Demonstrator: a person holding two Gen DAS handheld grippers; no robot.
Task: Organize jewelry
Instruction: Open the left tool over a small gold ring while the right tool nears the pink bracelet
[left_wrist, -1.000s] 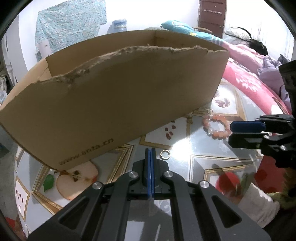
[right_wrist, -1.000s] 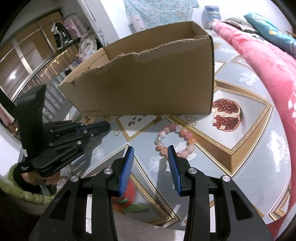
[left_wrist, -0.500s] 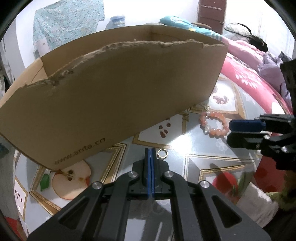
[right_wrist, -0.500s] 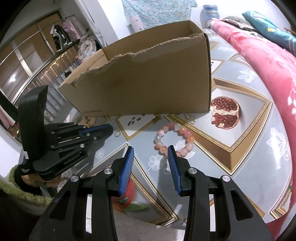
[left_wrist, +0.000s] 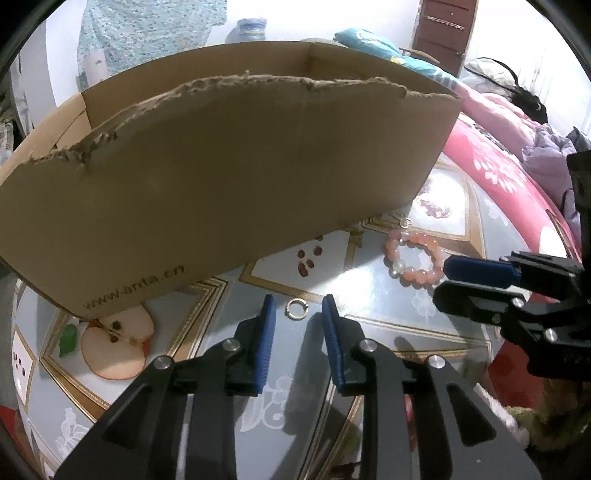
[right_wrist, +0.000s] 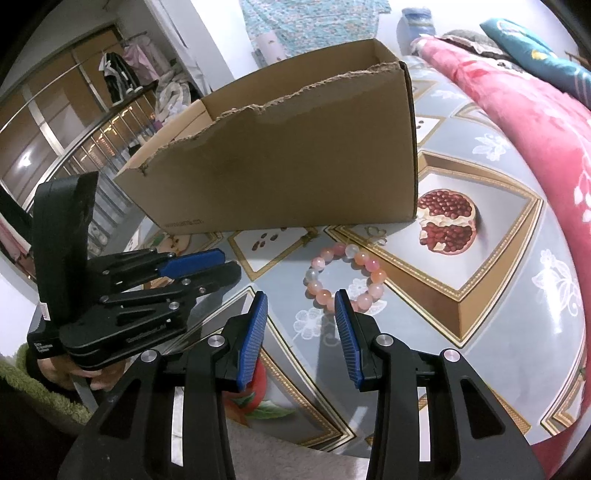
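A small gold ring (left_wrist: 297, 308) lies on the patterned tablecloth just ahead of my left gripper (left_wrist: 298, 308), which is open with the ring between its fingertips. A pink bead bracelet (left_wrist: 413, 258) lies to the right; in the right wrist view the bracelet (right_wrist: 345, 278) lies just ahead of my open right gripper (right_wrist: 301, 301). A tiny gold earring (right_wrist: 376, 235) lies by the open cardboard box (right_wrist: 280, 162), which also fills the left wrist view (left_wrist: 221, 177). The left gripper shows in the right wrist view (right_wrist: 199, 266).
The table carries a glossy cloth with fruit prints (right_wrist: 447, 216). A pink floral quilt (right_wrist: 524, 122) lies beyond the table's right side. A green fuzzy cloth (right_wrist: 40, 387) sits at the near left edge.
My left gripper has opened from shut and now straddles the ring. Both grippers have edged forward toward the box and the jewelry.
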